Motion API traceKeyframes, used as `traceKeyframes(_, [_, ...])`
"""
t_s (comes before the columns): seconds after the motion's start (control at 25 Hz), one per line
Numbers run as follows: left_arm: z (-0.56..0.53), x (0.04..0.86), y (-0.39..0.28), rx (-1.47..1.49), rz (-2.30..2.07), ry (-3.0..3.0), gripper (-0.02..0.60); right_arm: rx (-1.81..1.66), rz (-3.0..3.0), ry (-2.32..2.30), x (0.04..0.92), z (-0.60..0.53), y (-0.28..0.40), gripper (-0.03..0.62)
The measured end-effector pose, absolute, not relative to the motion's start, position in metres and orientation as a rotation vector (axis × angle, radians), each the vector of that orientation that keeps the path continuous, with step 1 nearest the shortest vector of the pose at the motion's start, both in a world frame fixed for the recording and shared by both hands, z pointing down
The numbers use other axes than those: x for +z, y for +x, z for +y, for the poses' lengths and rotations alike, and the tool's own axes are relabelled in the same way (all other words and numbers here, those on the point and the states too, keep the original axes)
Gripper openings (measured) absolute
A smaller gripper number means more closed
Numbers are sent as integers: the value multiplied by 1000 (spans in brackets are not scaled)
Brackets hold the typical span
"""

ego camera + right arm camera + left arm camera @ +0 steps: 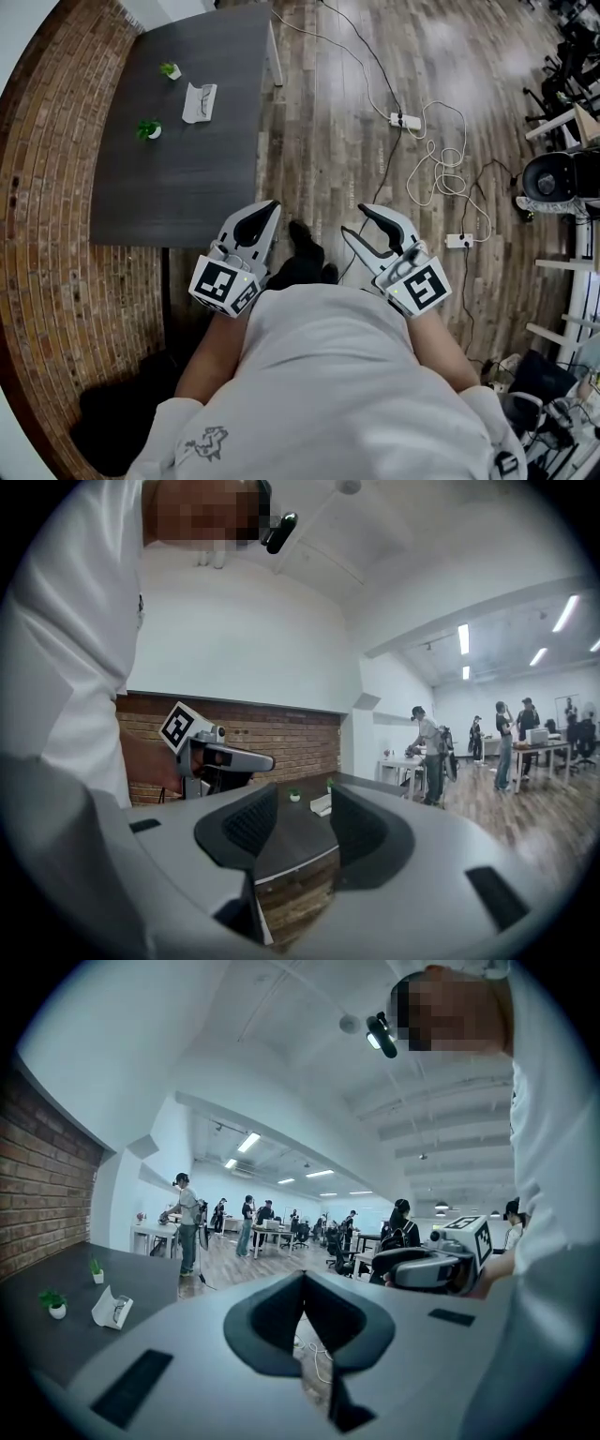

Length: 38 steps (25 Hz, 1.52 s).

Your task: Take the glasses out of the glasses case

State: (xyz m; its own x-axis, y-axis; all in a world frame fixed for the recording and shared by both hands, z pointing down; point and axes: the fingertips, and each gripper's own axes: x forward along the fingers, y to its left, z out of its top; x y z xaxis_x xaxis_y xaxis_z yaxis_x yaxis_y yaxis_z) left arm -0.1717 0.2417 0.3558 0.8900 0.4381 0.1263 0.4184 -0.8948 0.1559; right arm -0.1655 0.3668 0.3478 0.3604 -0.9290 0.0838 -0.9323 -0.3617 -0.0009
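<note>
- At eleven o'clock, on the matte dark-grey rectangular table (178, 187), lies the flat white glasses case (199, 101).
- Left gripper (272, 206): curved jaws pressed together, empty.
- Right gripper (354, 219): ribbed dark pads spread, nothing between.

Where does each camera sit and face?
Head view: on the head, steeply down at table; left gripper, right gripper, shirt.
Left gripper view: on that gripper, along its shut jaws into the office; right gripper shows.
Right gripper view: on that gripper, between its open jaws toward brick wall; left gripper shows.
Shared: all show table, glasses case.
</note>
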Motion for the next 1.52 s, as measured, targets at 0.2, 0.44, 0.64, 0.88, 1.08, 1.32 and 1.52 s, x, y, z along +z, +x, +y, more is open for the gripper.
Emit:
traceKeyframes(0.2, [231,359,-133,221,673,2924,11,103,-1722,2545,351,354,-129,184])
traceKeyframes(0.44, [195,363,-82,221,625,2914,11,134,-1760,2495,355,317,-76,185])
traceKeyframes(0.64, [157,359,-42,214,593,2919,11,142,-1812,2458,354,275,-31,186])
traceKeyframes(0.88, [103,351,-14,205,551,2927,11,113,-1913,2386,342,212,6,190])
traceKeyframes(1.08, [63,345,-8,176,456,2938,11,133,-2006,2285,340,166,15,190])
traceKeyframes(1.32, [18,349,-20,173,310,2932,11,152,-2086,2164,342,116,21,189])
traceKeyframes(1.52, [-16,353,-30,163,152,2923,11,165,-2204,2030,347,74,18,190])
